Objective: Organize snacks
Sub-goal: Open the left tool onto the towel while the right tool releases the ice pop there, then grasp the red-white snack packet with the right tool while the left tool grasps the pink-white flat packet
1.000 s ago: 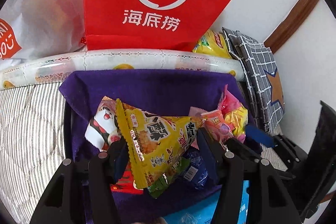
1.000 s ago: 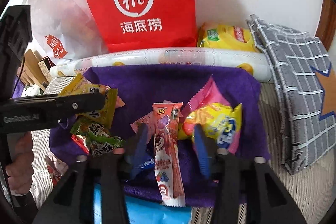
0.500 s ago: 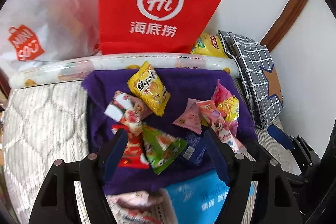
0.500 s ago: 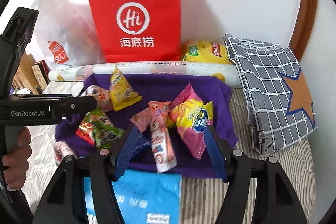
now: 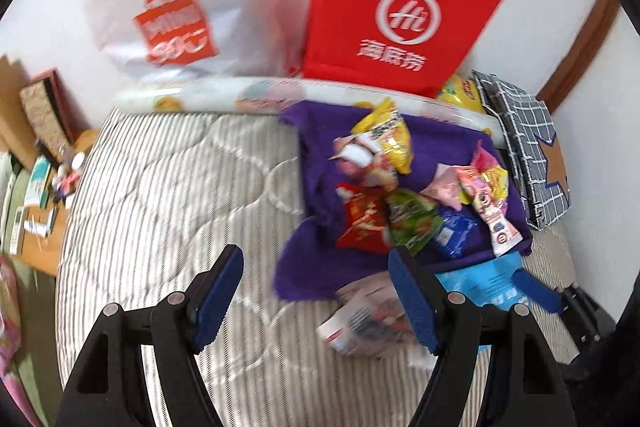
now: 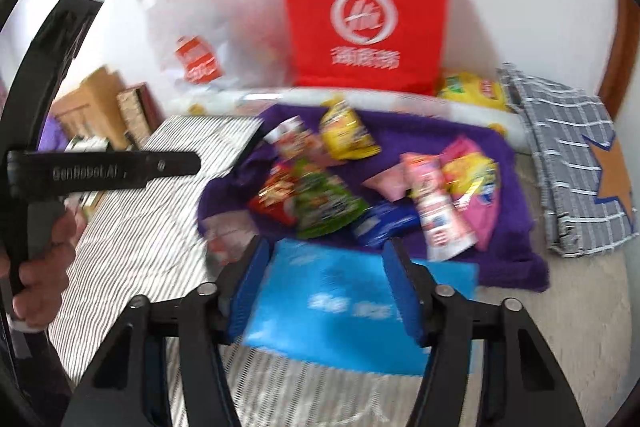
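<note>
Your left tongs (image 5: 316, 295) and right tongs (image 6: 326, 287) both gape empty above the bed (image 5: 168, 211); snack packets (image 6: 320, 203) lie on the purple cloth (image 6: 516, 227).

The left gripper (image 5: 316, 291) hangs with its jaws spread wide and nothing between them, over the striped quilt (image 5: 168, 211). Ahead and to its right lies the purple cloth (image 5: 316, 267) strewn with snack packets (image 5: 412, 219) (all blurred). A clear packet (image 5: 360, 323) sits just beside the right fingertip; the red bag (image 5: 400, 23) stands farther ahead.
</note>
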{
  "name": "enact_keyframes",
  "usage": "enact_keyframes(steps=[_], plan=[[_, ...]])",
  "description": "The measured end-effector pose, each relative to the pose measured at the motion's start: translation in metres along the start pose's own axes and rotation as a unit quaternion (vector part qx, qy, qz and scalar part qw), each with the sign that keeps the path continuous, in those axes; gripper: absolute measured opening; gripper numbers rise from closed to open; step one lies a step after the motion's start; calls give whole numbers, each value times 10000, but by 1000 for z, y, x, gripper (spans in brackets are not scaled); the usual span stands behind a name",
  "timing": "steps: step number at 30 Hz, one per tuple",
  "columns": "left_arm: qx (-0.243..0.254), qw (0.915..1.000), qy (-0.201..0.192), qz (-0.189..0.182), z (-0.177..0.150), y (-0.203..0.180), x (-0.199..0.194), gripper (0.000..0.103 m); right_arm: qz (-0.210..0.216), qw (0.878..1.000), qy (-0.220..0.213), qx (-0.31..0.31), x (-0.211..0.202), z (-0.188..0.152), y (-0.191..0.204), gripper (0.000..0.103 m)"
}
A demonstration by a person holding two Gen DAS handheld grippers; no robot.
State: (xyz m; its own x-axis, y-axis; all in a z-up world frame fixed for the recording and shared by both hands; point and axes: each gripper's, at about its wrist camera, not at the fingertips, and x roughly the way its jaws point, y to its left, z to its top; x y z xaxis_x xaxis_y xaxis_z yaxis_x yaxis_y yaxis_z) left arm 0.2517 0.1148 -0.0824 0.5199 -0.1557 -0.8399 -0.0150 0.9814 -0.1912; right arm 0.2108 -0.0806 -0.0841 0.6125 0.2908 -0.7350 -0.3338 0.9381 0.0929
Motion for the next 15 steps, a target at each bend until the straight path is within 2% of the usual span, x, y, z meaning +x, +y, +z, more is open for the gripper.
enact_keyframes(steps=[2, 8, 13, 15], plan=[[-129, 9999, 14, 14, -6, 15, -2, 74, 136, 9998, 92, -99, 6, -3, 13, 47], [-329, 9994, 72, 48, -18, 46, 2, 74, 403, 9976, 303, -469, 26, -10, 49, 42], [-408, 9991, 100, -23, -25, 61, 5, 74, 442, 9961, 464, -610, 43, -10, 62, 40], [-418, 9991, 115, -47, -27, 65, 7, 74, 397, 9954, 554, -672, 50, -10, 65, 34]])
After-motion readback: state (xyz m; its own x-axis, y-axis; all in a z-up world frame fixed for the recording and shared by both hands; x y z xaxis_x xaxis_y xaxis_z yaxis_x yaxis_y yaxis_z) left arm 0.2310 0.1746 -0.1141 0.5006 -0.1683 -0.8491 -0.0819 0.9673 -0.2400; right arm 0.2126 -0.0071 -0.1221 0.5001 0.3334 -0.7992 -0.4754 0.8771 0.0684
